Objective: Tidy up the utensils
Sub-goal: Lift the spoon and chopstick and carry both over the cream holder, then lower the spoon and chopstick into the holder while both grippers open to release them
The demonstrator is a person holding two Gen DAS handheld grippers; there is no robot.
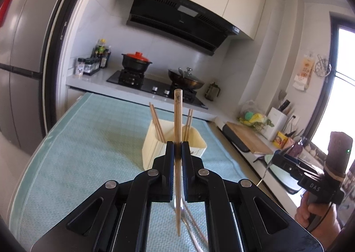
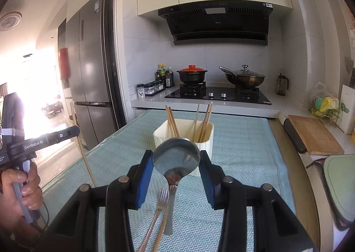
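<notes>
In the left wrist view my left gripper (image 1: pixel 177 144) is shut on a wooden chopstick (image 1: pixel 178 114), which stands nearly upright above the teal mat (image 1: pixel 88 152). Just beyond it is a cream utensil holder (image 1: pixel 153 147) with several chopsticks leaning inside. The right wrist view shows my right gripper (image 2: pixel 176 155) shut on a metal spoon (image 2: pixel 174 177), pads on the bowl's sides and handle hanging down. Under it a fork (image 2: pixel 160 202) and a chopstick (image 2: pixel 163 225) lie on the mat. The holder (image 2: pixel 206 147) stands behind the spoon. The left gripper (image 2: pixel 74 130) shows at the left.
A hob with a red-lidded pot (image 2: pixel 192 73) and a lidded wok (image 2: pixel 245 77) runs along the back counter. A wooden cutting board (image 2: pixel 315 134) and bags sit on the right counter. A steel fridge (image 2: pixel 88 63) stands at the left.
</notes>
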